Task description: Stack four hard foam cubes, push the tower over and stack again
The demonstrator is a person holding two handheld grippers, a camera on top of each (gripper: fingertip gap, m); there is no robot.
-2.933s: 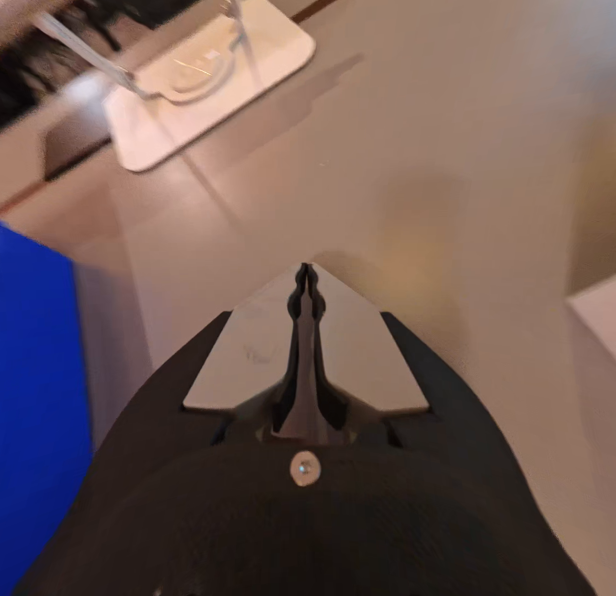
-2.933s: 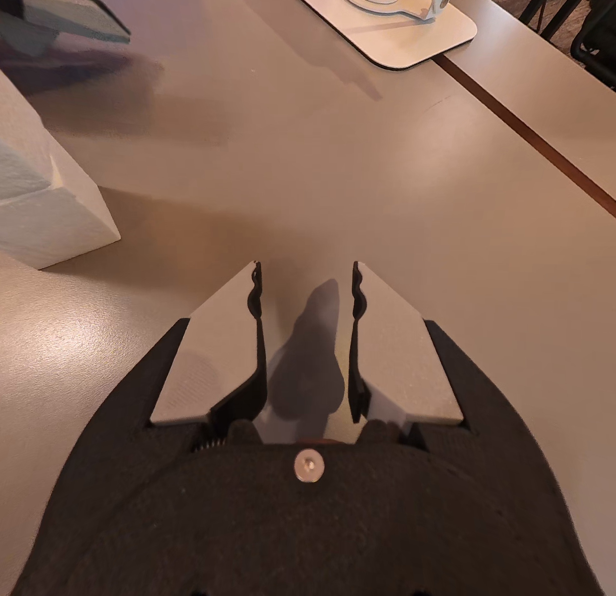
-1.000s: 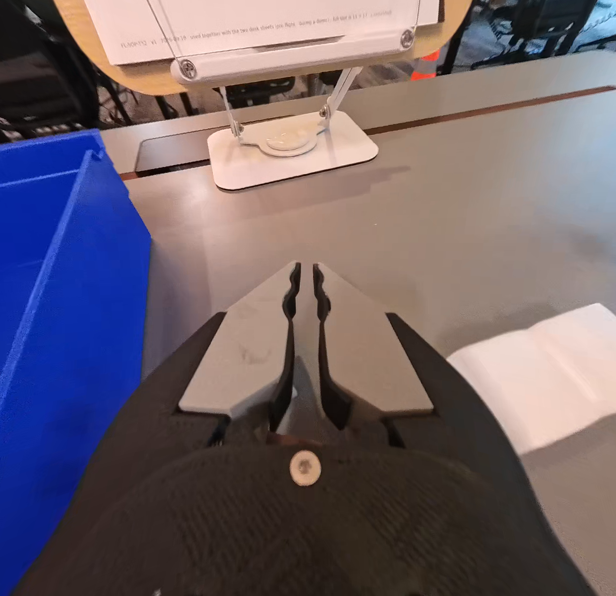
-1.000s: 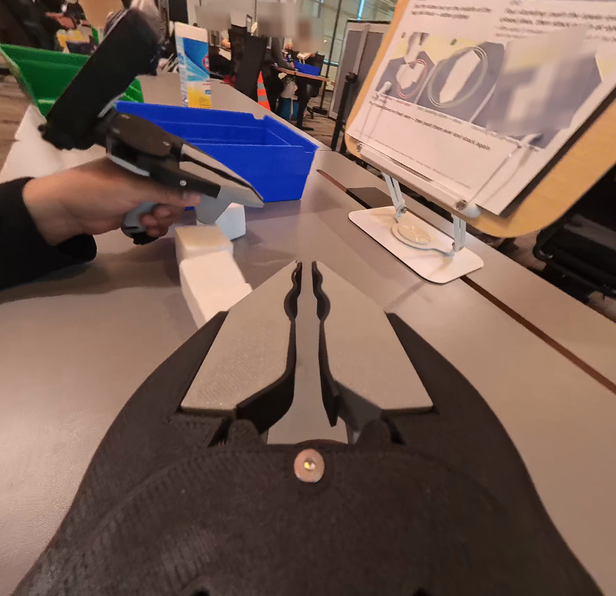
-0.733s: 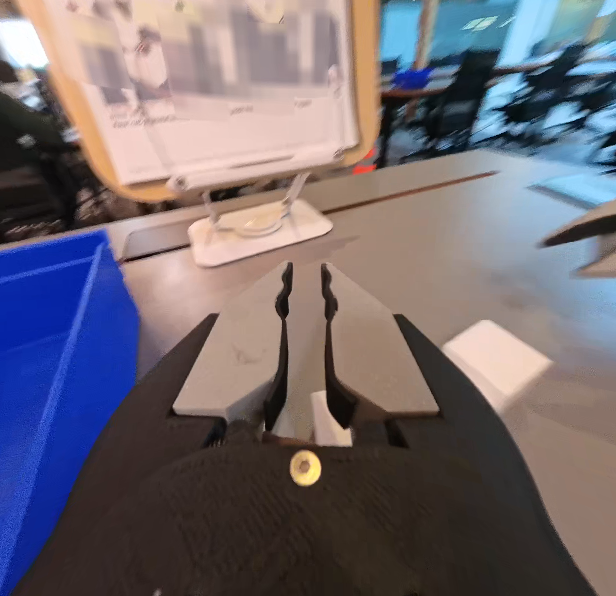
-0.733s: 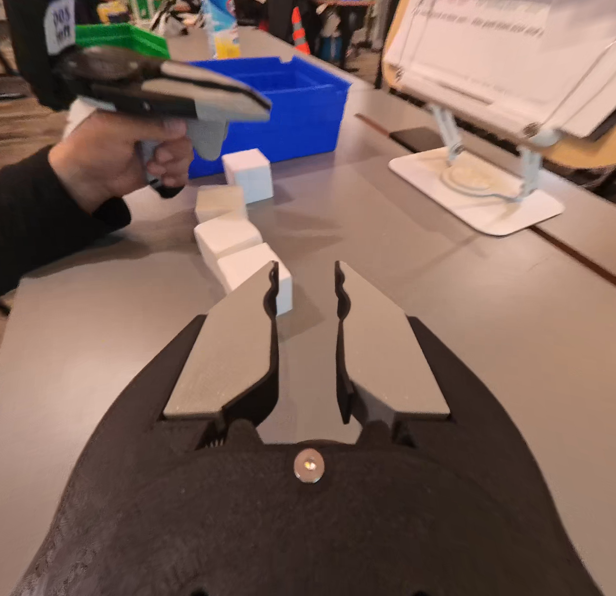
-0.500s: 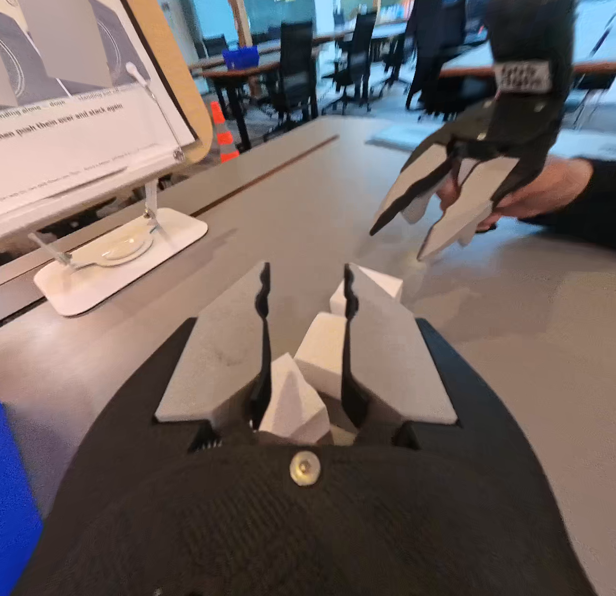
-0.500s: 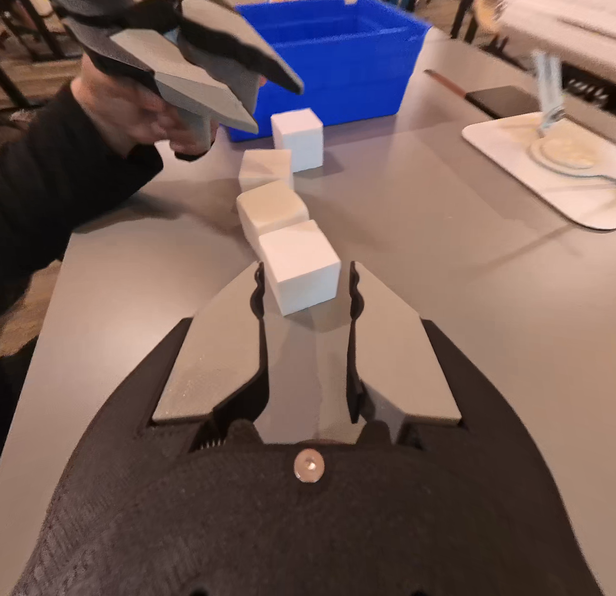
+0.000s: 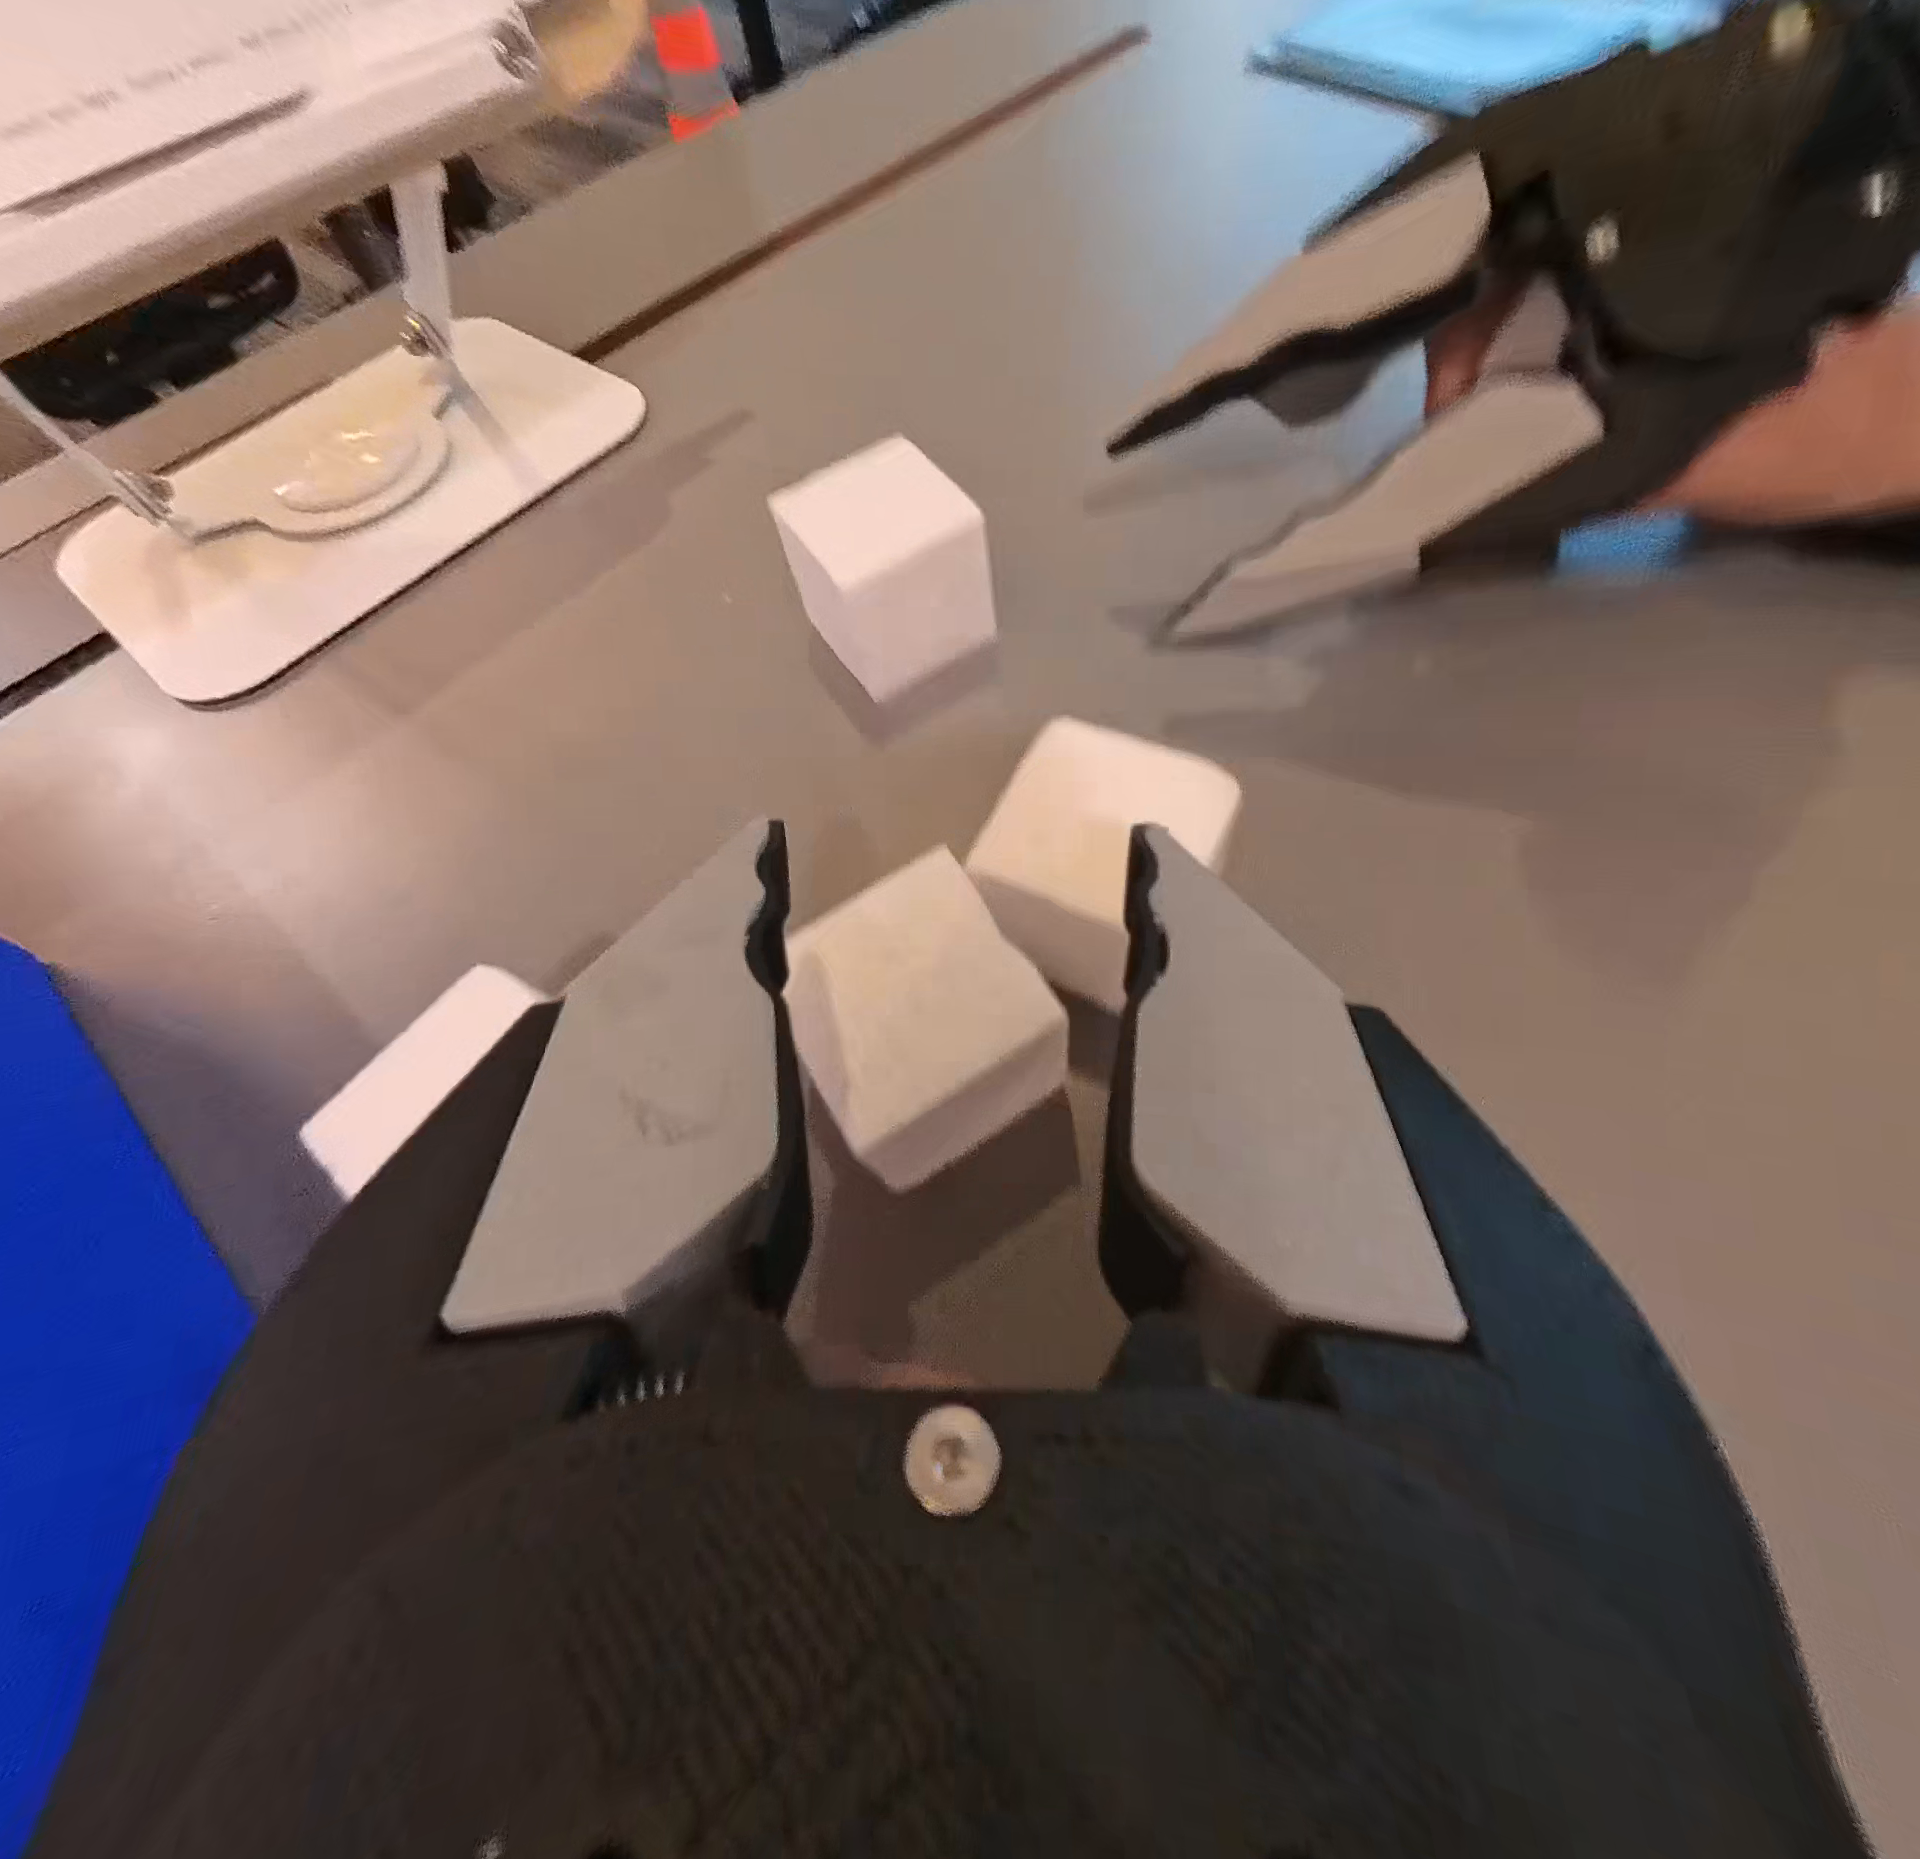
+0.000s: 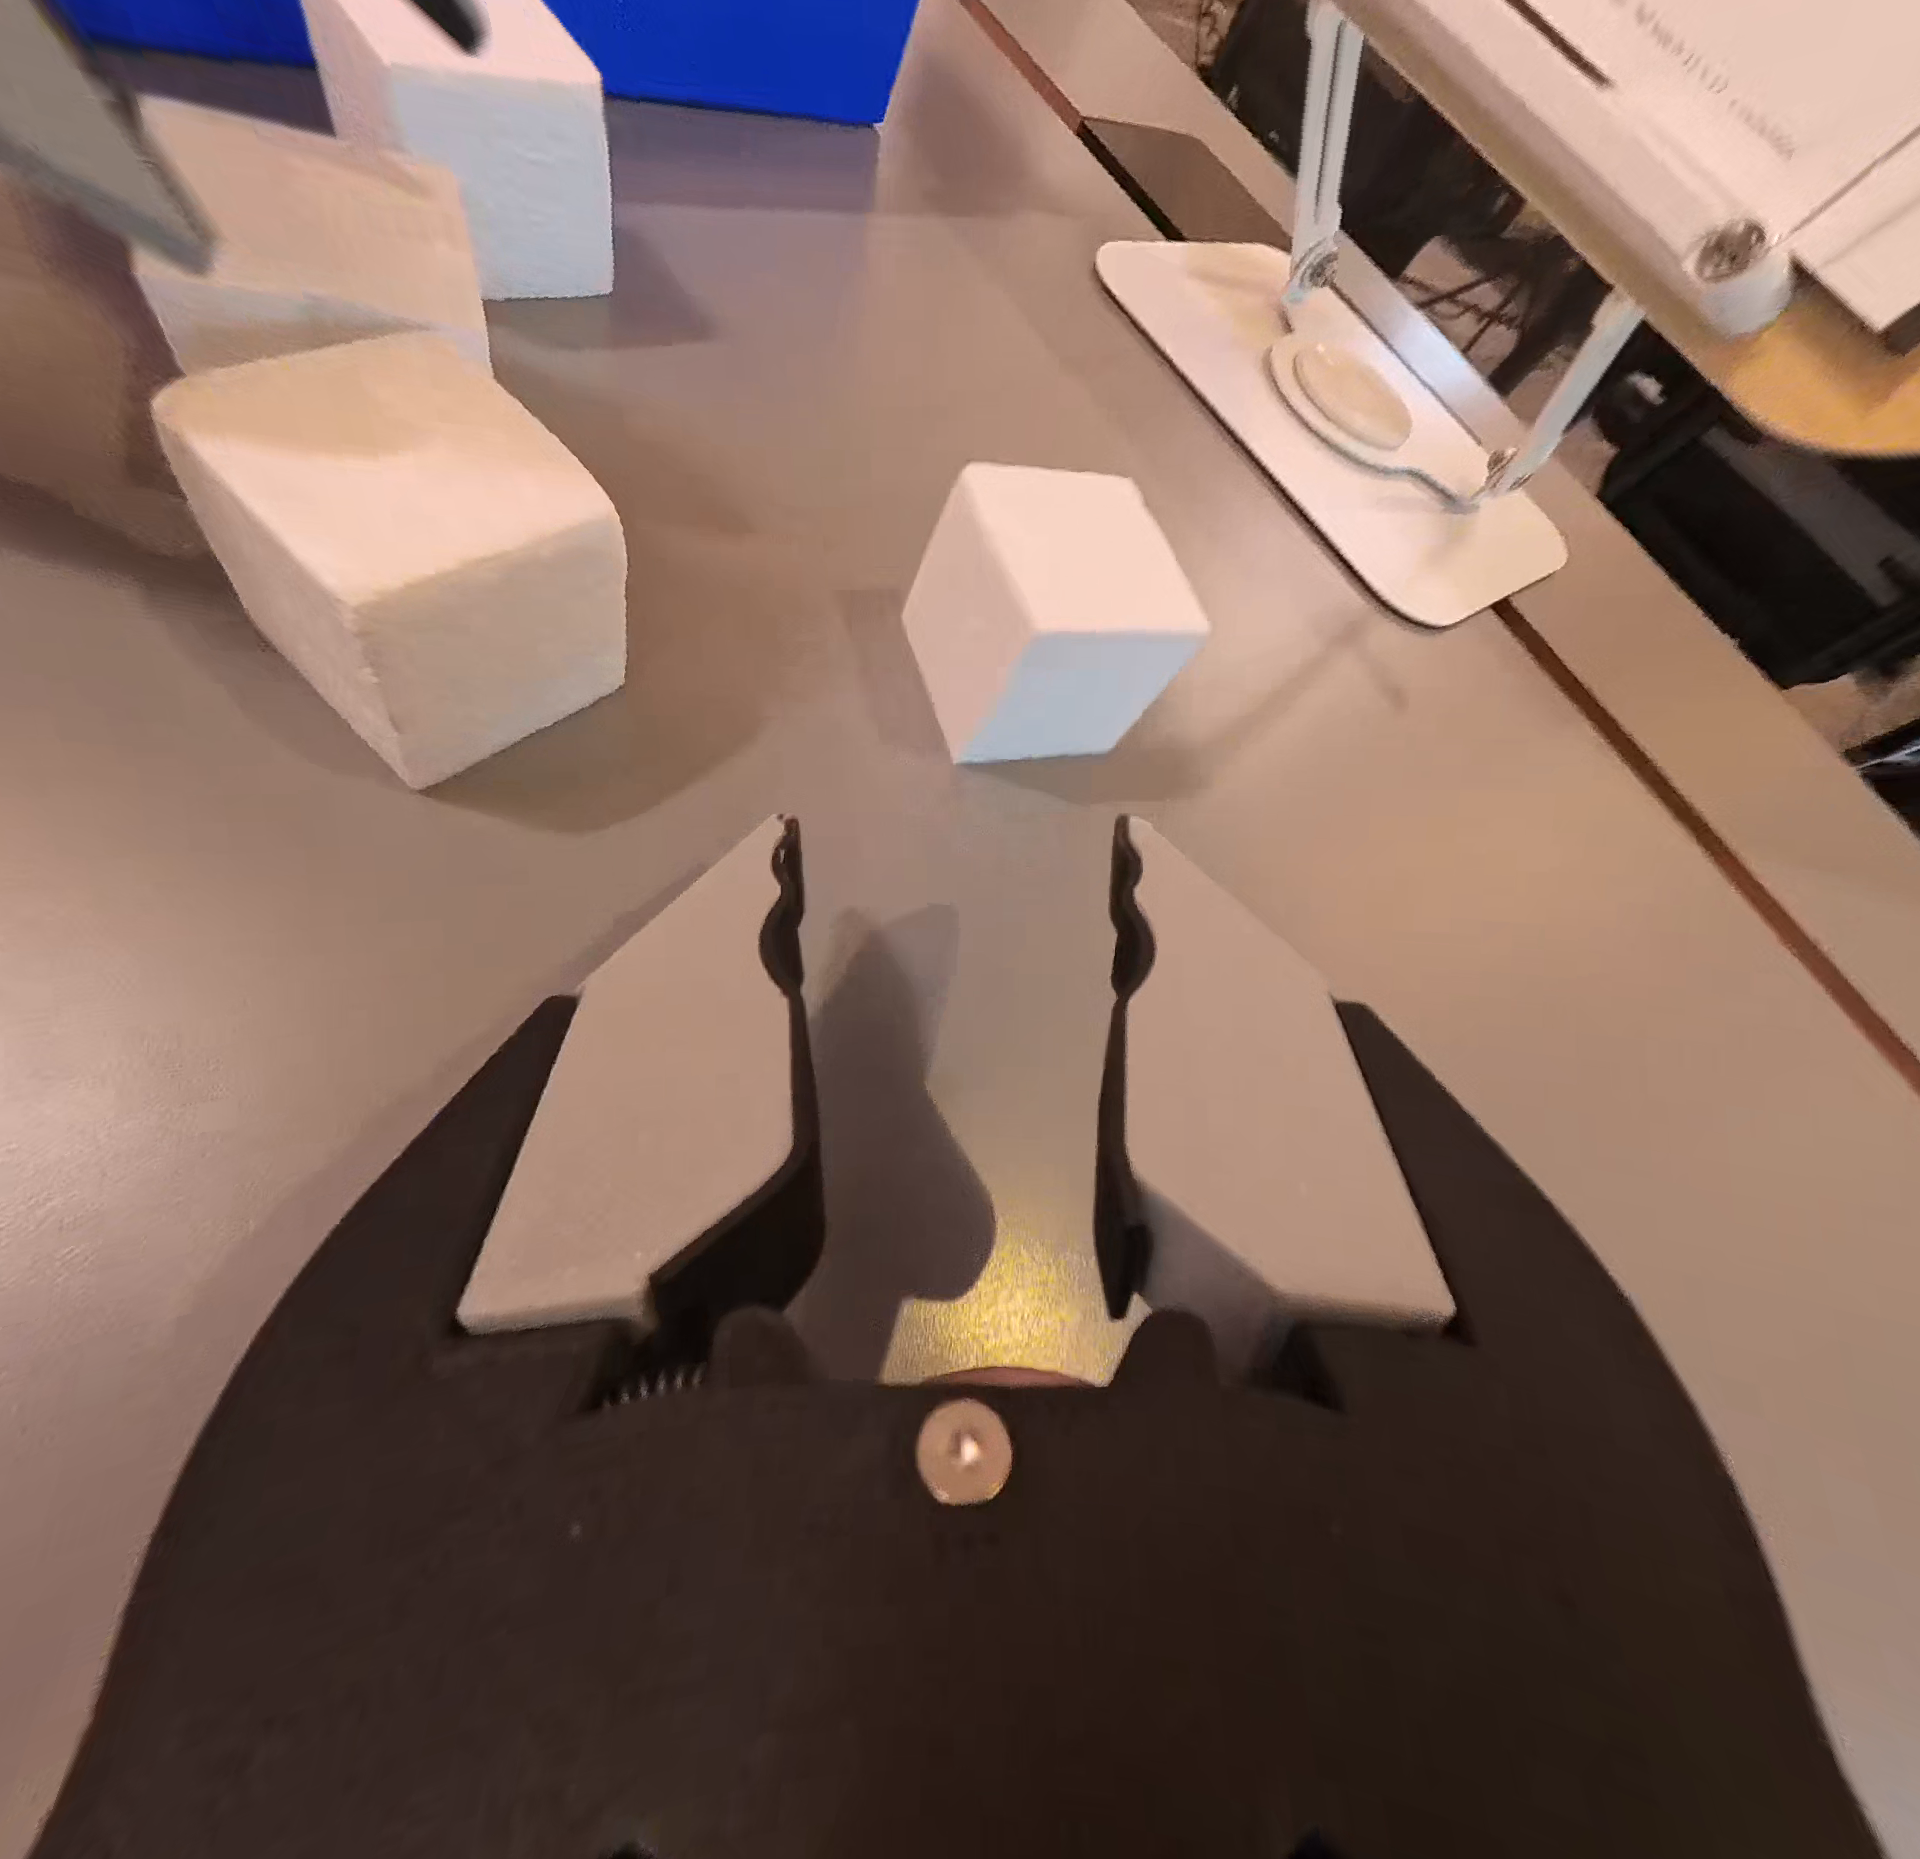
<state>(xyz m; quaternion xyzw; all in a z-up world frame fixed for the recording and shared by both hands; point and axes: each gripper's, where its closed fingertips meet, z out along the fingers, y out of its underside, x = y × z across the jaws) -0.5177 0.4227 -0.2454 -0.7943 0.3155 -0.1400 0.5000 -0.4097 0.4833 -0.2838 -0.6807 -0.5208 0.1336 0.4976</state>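
Several white foam cubes lie scattered on the grey table (image 9: pixel 1558 874). My left gripper (image 9: pixel 954 853) is open, its fingers on either side of one tilted cube (image 9: pixel 925 1030) without squeezing it. A second cube (image 9: pixel 1101 833) lies just behind it, a third (image 9: pixel 883 562) farther off, and another (image 9: pixel 416 1071) is partly hidden by the left finger. My right gripper (image 10: pixel 954 843) is open and empty, low over the table, and points at the lone cube (image 10: pixel 1049 614) a short way ahead. It also shows in the left wrist view (image 9: pixel 1351 459), open.
A blue bin (image 9: pixel 83 1290) stands at the left, also seen behind the cubes in the right wrist view (image 10: pixel 727 12). A white stand base (image 9: pixel 353 500) holding a sheet board sits at the far side (image 10: pixel 1330 407). Other cubes (image 10: pixel 405 552) lie left of the right gripper.
Both grippers have opened wider and tipped down toward the cubes. The left gripper now has a cube between its fingers. The right gripper has backed off from the end cube, which now lies ahead of its tips.
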